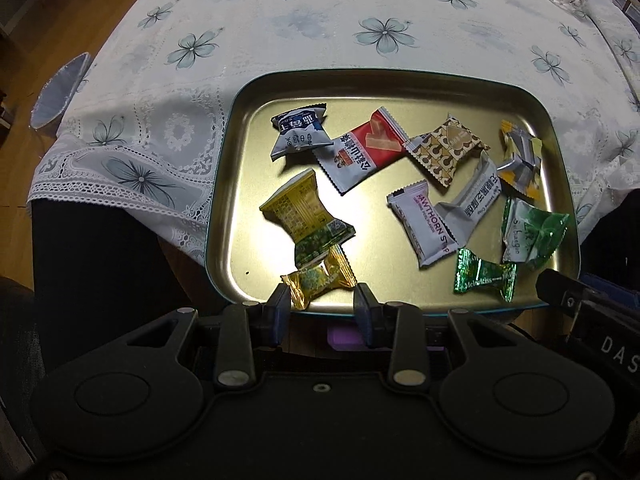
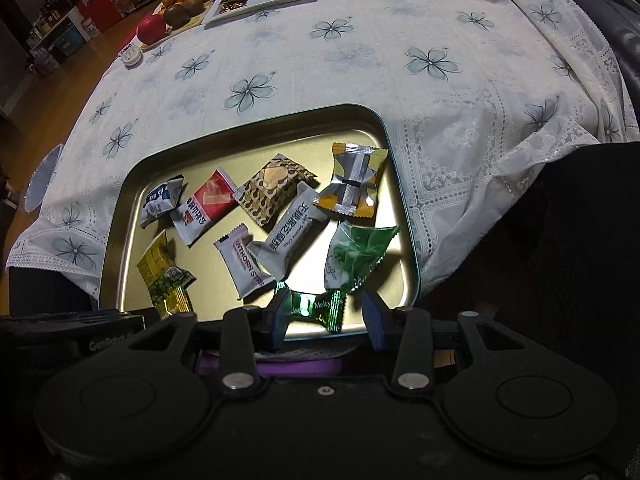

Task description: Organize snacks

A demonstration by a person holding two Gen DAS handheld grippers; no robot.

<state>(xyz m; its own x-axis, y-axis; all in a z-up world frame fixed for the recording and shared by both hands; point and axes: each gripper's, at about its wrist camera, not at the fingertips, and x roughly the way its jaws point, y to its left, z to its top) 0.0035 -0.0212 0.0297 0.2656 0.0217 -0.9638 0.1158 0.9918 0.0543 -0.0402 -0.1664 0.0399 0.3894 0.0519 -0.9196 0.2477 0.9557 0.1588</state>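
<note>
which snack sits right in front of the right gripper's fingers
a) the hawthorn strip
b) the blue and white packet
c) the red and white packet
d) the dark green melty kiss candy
d: in the right wrist view the dark green Melty Kiss candy lies at the near edge of the tin tray, between the fingertips of the open right gripper.

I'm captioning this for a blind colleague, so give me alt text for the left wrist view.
A gold metal tray on a floral white tablecloth holds about ten scattered wrapped snacks. The open left gripper sits at its near edge, fingers either side of a gold-wrapped candy, with the right gripper at lower right.
</note>
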